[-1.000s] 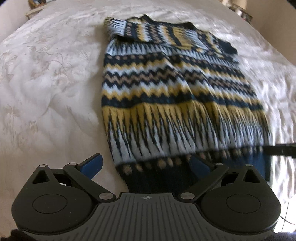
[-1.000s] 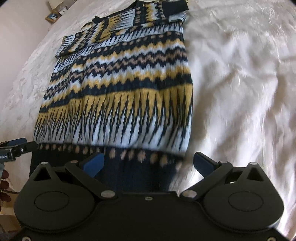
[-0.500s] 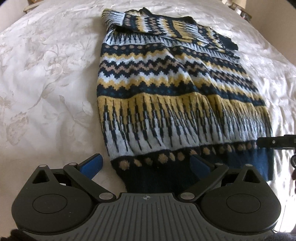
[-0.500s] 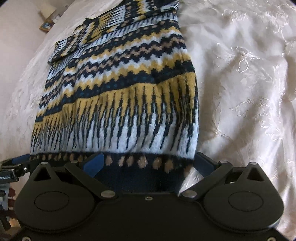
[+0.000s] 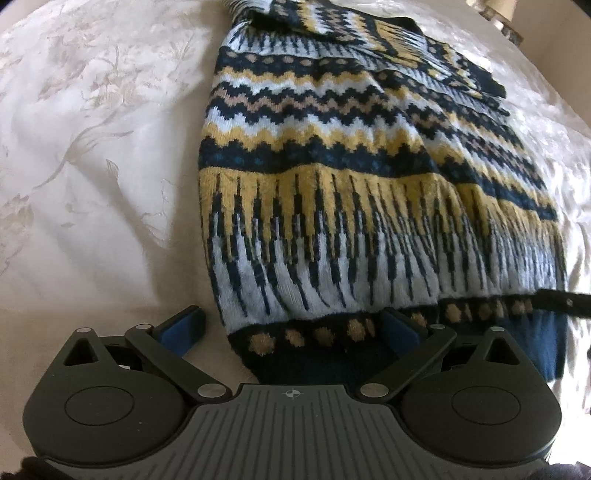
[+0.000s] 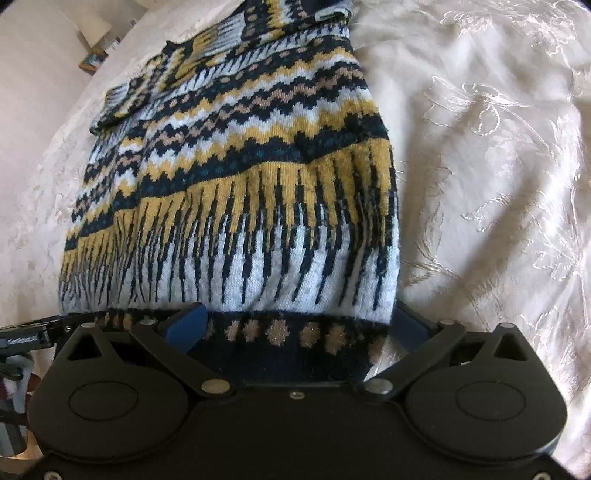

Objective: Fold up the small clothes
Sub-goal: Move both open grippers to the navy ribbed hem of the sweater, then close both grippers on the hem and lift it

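A knitted sweater (image 5: 332,192) with navy, yellow, tan and pale blue bands lies flat on a white bedspread, its navy hem nearest me; it also shows in the right wrist view (image 6: 258,192). My left gripper (image 5: 291,328) is open, its blue pads either side of the hem's left corner. My right gripper (image 6: 295,325) is open around the hem's right corner. The right gripper's tip (image 5: 561,302) shows at the right edge of the left wrist view; the left gripper's tip (image 6: 33,332) shows at the left edge of the right wrist view.
The white embroidered bedspread (image 5: 92,166) spreads left of the sweater and also right of it (image 6: 498,166). A small framed object (image 6: 90,61) and a lamp base (image 5: 498,14) sit beyond the bed's far corners.
Both grippers have moved forward and lower onto the hem, which now lies between their open fingers. The sweater fills more of each view.
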`<state>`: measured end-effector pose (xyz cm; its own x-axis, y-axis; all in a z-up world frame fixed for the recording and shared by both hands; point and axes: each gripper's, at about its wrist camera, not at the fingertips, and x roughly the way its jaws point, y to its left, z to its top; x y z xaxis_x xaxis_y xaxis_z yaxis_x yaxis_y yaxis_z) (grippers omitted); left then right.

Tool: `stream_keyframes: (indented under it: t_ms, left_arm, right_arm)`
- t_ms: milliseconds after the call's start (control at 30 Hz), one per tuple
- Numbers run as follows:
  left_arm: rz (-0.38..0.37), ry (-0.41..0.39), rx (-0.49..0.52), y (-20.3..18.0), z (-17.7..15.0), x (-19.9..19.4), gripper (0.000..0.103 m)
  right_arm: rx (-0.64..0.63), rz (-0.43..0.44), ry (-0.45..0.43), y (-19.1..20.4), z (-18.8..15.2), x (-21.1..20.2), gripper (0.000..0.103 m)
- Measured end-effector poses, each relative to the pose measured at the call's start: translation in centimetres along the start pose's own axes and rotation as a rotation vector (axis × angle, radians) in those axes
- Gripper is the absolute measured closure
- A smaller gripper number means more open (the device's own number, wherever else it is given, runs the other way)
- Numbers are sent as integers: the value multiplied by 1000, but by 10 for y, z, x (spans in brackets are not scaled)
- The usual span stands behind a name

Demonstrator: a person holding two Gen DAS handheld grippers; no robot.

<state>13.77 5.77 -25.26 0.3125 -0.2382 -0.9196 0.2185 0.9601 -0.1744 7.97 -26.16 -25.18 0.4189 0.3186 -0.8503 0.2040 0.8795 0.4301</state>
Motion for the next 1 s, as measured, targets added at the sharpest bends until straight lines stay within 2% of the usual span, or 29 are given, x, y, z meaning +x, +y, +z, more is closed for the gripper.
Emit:
stream_keyframes:
  t_ms: [200, 367, 467, 500, 700, 767, 800, 833, 867, 900, 933, 967, 1000]
  left_arm:
    - [4, -11, -25, 1, 3, 4, 1]
    - [3, -67, -36, 2, -5, 1, 1]
    - [6, -56, -25, 1, -3, -1, 2]
    - [3, -55, -24, 1, -2, -1, 5]
    - [-25, -91, -26, 10, -2, -11, 36]
    - [-33, -87, -29, 12, 0, -12, 45]
    - [-44, -84, -27, 13, 1, -13, 52]
    - [-52, -77, -24, 12, 2, -14, 58]
    - [-57, -71, -22, 12, 4, -15, 62]
    - [-64, -67, -24, 11, 5, -16, 71]
    - [-73, -61, -32, 11, 6, -17, 79]
    - [-88, -56, -46, 12, 8, -18, 82]
    - [-98, -55, -63, 13, 9, -18, 90]
  right_arm:
    - [-23, 16, -37, -2, -7, -2, 0]
    - [-25, 11, -45, -1, -8, -2, 0]
    - [-14, 15, -36, -2, -6, -2, 0]
    - [-10, 19, -32, -2, -5, -2, 0]
    - [20, 42, -14, -6, -1, -2, 1]
    - [28, 32, -12, -6, 0, -3, 9]
    - [32, 23, -13, -6, 1, -4, 14]
    - [37, 14, -17, -7, 1, -5, 28]
    - [43, 5, -23, -7, 2, -8, 48]
    - [55, -1, -25, -9, 3, -10, 64]
    - [78, 25, -21, -13, 4, -12, 72]
    - [105, 63, -12, -17, 5, -13, 85]
    - [129, 89, -9, -19, 5, -15, 86]
